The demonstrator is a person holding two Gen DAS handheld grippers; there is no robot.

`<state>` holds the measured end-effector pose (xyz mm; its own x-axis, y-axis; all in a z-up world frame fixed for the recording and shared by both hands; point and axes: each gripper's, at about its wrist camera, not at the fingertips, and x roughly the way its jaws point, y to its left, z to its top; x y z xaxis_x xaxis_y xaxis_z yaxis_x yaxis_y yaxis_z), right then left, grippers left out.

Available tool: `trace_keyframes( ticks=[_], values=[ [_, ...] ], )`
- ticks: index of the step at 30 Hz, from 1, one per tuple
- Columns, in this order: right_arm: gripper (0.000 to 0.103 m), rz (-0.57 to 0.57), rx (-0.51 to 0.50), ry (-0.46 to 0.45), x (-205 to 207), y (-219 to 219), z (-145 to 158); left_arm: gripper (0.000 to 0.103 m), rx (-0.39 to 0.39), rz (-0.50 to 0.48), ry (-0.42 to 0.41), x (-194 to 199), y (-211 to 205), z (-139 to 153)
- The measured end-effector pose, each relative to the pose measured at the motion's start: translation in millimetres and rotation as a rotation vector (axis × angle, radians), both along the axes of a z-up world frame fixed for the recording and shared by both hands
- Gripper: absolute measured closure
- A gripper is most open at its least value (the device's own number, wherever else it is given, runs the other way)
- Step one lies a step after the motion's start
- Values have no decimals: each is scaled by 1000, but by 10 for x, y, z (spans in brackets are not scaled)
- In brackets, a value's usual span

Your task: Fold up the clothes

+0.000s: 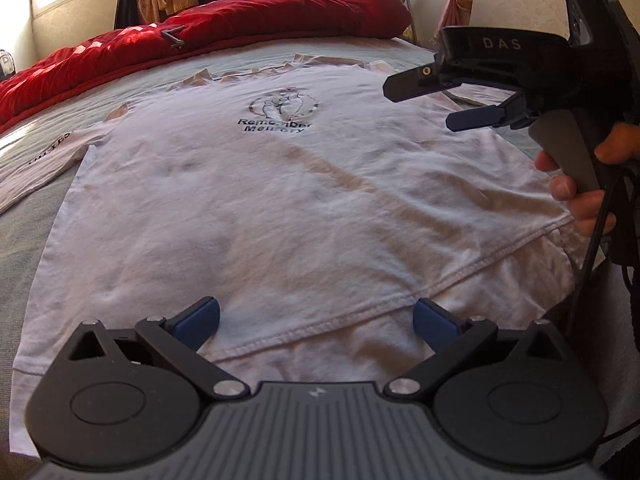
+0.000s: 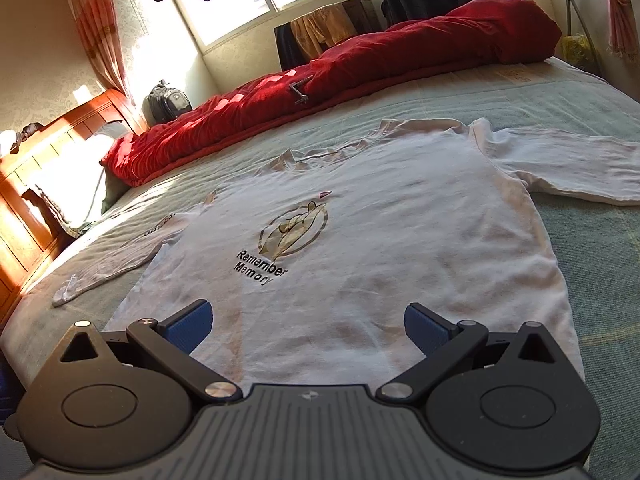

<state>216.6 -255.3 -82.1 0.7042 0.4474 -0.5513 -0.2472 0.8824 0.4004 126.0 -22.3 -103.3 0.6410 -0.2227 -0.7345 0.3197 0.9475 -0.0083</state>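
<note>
The white long-sleeved shirt [image 2: 360,248] lies face up and spread flat on my bed [image 2: 592,240], "Remember Memory" printed under a round emblem, faint brownish streaks across its front. Its hem is doubled over near my left claw [image 1: 316,320]. Both claws, left and right [image 2: 308,326], hover wide open, holding nothing. One sleeve runs out of view.

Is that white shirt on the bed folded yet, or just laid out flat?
Mostly spread flat: the white shirt lies print-up, both sleeves stretched sideways. Only its bottom hem is turned up.
</note>
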Motion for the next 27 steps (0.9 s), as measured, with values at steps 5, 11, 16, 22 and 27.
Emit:
trace_keyframes(
  ticks=[5, 11, 16, 22, 27],
  values=[
    [0, 26, -14, -14, -28, 76, 8, 1, -125, 155, -12, 220, 556, 352],
    [0, 53, -38, 13, -14, 191, -43, 1, -359, 443, -55, 550, 1548, 725],
    [0, 65, -37, 2, -44, 248, -29, 22, -553, 734, -89, 655, 2495, 683],
    [0, 80, -27, 25, -13, 298, -66, 42, -683, 1061, -105, 596, 3350, 311],
    [0, 89, -46, 46, 3, 375, -138, 46, -842, 1204, -129, 501, 3756, -88]
  ],
)
